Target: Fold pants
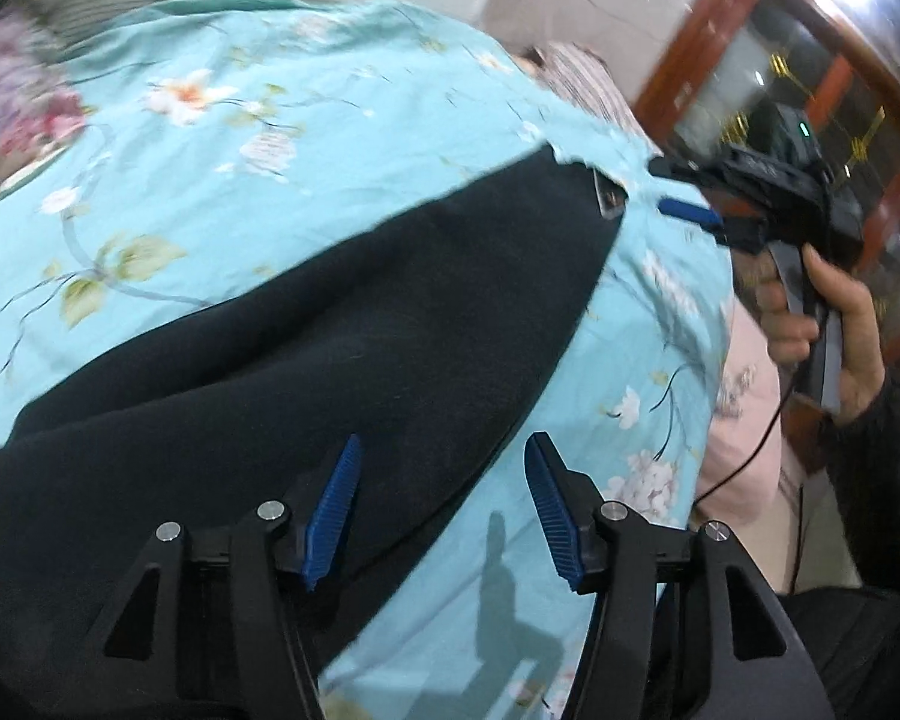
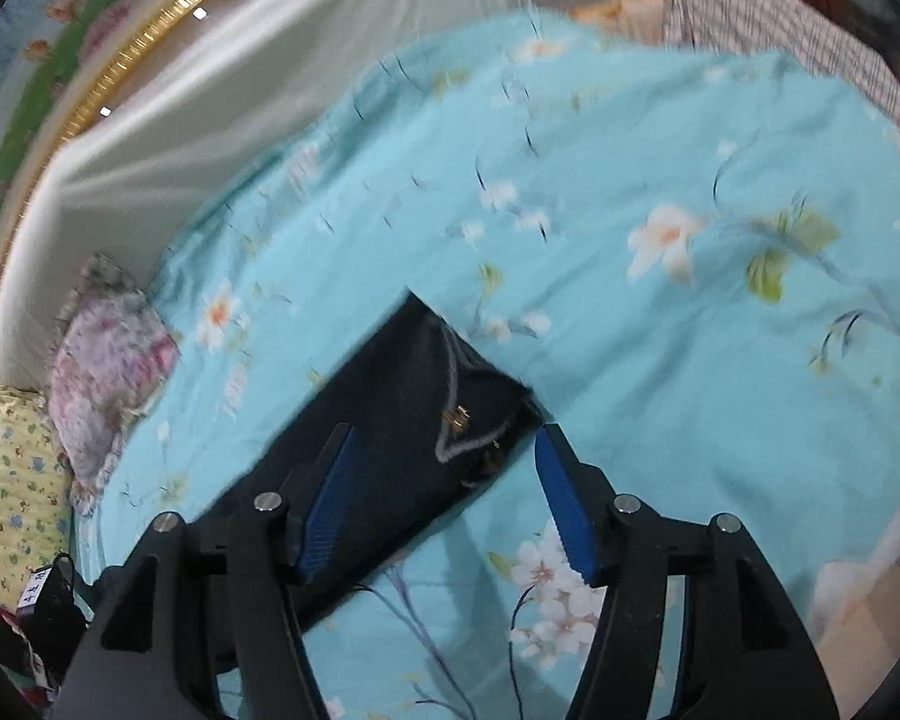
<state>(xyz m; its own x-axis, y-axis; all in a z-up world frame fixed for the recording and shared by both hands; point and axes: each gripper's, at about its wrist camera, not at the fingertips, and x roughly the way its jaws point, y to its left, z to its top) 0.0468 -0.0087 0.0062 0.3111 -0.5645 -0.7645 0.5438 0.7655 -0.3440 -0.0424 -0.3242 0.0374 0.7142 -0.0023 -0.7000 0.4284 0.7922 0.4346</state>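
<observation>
Here, no container shows in either view; the dark pants (image 1: 306, 324) lie flat on a turquoise floral bedspread (image 1: 222, 138), a long band running diagonally across the left wrist view. The left gripper (image 1: 444, 510) hangs over the near edge of that band with its blue pads (image 1: 336, 510) spread apart; one pad is above the dark cloth, the other above the bedspread, and nothing is pinched between them. The right gripper (image 2: 444, 498) likewise stands with its jaws apart and empty, one pad over the pants (image 2: 390, 450) and one over the bedspread (image 2: 630, 180), just short of the end that bears a pale V-shaped seam and small brass fittings (image 2: 457, 417). Only the left wrist view shows the other tool from outside: a hand (image 1: 834, 324) grips its handle beyond the far right edge of the bed, with a wooden-framed glass door (image 1: 780, 78) behind. Only the right wrist view shows the white padded headboard (image 2: 222, 102), a flowered pillow (image 2: 111, 360), a yellow print cushion (image 2: 15, 498) and a checked blanket (image 2: 768, 18) at the far corner. Both views are smeared with blur.
</observation>
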